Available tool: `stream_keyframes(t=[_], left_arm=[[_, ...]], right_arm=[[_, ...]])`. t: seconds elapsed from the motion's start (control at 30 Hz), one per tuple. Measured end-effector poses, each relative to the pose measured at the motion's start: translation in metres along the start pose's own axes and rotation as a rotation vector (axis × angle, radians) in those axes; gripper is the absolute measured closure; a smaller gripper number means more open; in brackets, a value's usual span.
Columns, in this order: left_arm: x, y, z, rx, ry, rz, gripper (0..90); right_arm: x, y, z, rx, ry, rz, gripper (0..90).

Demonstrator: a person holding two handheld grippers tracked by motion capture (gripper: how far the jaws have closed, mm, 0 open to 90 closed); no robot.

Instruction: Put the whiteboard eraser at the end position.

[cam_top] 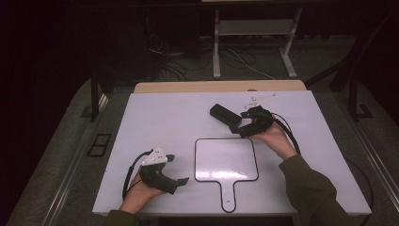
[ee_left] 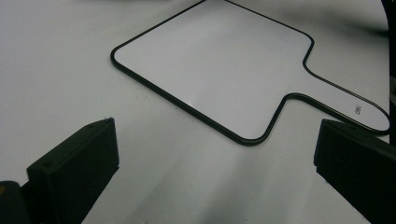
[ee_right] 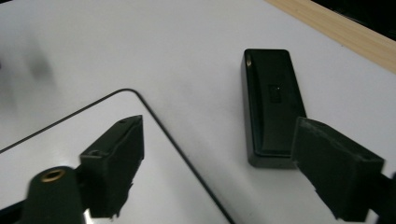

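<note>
White tabletop (cam_top: 155,117) spans mid frame. Paddle-shaped whiteboard (cam_top: 226,159) lies flat at lower centre, handle toward the bottom edge. Black eraser block (cam_top: 224,113) sits just above it, right of centre. Right tool (cam_top: 242,126) gapes wide, empty, nosing at the block; looks like pre-grasp. Next: straddle the block, then close. Left tool (cam_top: 175,169) idles wide open, empty, lower left.

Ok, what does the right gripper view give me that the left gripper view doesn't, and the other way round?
Right gripper view: a black rectangular block lying flat beyond the open jaws, and the wooden strip along the table's far edge. Left gripper view: the whiteboard paddle's handle, with small print near its end. Both share the white tabletop, part of the black-rimmed whiteboard paddle, and wide-open jaws holding nothing.
</note>
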State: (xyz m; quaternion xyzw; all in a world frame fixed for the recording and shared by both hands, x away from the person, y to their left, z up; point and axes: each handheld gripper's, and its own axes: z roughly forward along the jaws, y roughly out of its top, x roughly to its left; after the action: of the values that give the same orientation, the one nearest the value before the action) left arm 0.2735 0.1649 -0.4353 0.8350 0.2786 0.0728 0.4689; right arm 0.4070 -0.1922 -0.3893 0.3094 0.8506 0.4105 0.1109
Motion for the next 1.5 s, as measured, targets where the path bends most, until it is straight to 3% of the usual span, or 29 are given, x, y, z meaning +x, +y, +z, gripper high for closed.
stream_keyframes(t=[0.27, 0.53, 0.83, 1.17, 1.5], left_arm=[[0.000, 0.000, 0.000, 0.004, 0.001, 0.001, 0.0], [0.000, 0.000, 0.000, 0.005, 0.002, 0.003, 0.0], [-0.001, 0.000, 0.000, 0.006, 0.004, 0.005, 0.0], [-0.001, 0.000, 0.000, 0.007, 0.004, 0.006, 0.0], [-0.001, 0.001, -0.001, 0.006, 0.005, 0.011, 0.0]], right_arm=[[0.011, -0.016, -0.013, -0.028, 0.020, 0.014, 11.3], [0.022, -0.037, -0.025, -0.052, -0.041, 0.007, 11.3], [0.024, -0.059, -0.041, -0.092, -0.048, 0.033, 11.3], [0.032, -0.081, -0.050, -0.067, -0.067, 0.037, 11.3], [0.039, -0.103, -0.064, -0.103, -0.086, 0.057, 11.3]])
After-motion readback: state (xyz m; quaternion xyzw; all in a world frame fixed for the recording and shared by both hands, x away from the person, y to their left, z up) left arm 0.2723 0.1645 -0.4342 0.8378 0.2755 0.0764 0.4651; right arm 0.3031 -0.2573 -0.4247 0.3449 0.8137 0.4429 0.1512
